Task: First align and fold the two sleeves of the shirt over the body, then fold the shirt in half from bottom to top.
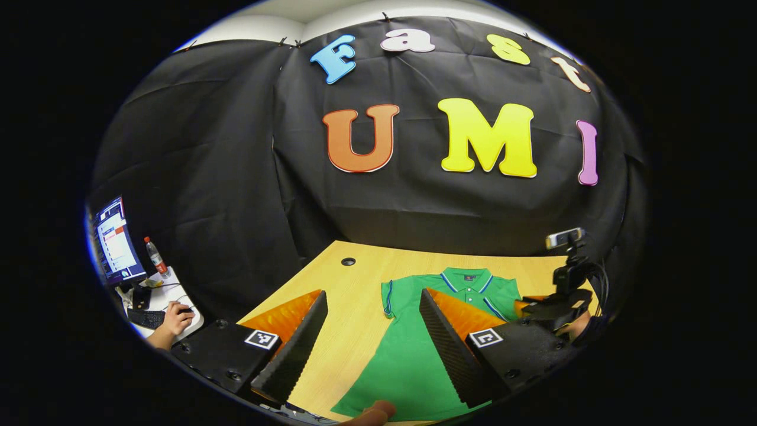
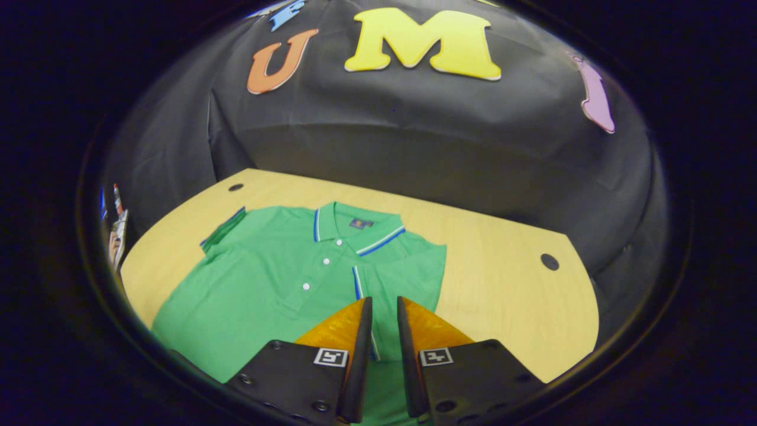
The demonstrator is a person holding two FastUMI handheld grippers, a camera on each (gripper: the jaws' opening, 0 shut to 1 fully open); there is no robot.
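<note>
One wooden table, black-draped booth.

Left gripper view bright and sharp; right gripper view dimmer, softly blurred, edges strongly bowed.

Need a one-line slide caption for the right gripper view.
Right tongs, nearly closed, poised over green polo shirt with right sleeve folded in, on wooden table.

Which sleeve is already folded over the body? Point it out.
The sleeve nearest the right claw: its striped cuff lies across the shirt front. The other sleeve sticks out sideways, off the body.
</note>
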